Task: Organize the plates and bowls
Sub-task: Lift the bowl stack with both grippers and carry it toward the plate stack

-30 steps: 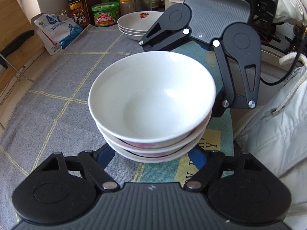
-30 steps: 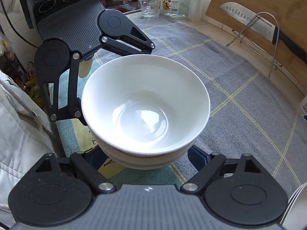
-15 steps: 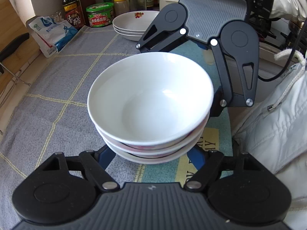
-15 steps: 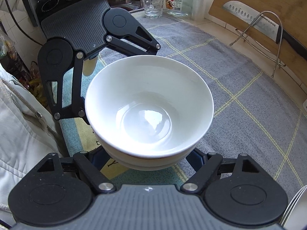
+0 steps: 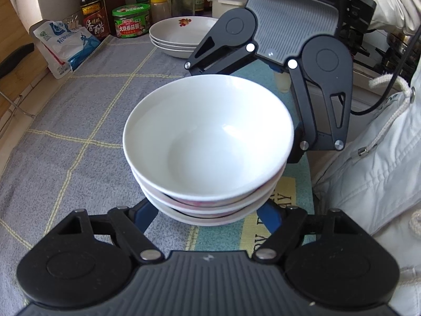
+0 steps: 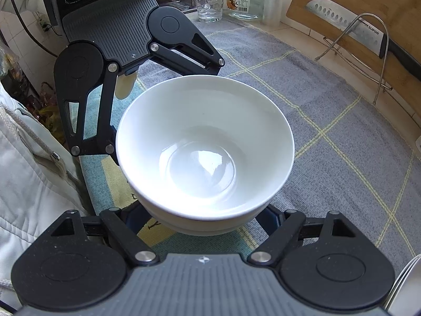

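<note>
A stack of three white bowls (image 5: 208, 142) sits over the grey checked cloth (image 5: 79, 121), the lower ones with a pink band. My left gripper (image 5: 208, 212) reaches in from the near side, and its blue fingers (image 5: 146, 214) clasp the bottom of the stack, tips hidden beneath it. From the opposite side my right gripper (image 6: 208, 226) grips the same bowl stack (image 6: 205, 147) low down, its blue fingers (image 6: 267, 214) pressed against the lower bowl. Whether the stack rests on the cloth cannot be made out. A pile of shallow white plates (image 5: 181, 39) stands at the back.
Sauce bottles, a green tin (image 5: 130, 21) and a white pouch (image 5: 65, 44) line the back edge. A cleaver (image 6: 350, 26) on a wire stand leans against a wooden board. A glass cup (image 6: 208, 2) and jar stand near the sink. A person's white jacket (image 5: 373, 163) is close by.
The right gripper's fingers have drawn in a little against the lower bowls. The stack and both hands sit about where they were.
</note>
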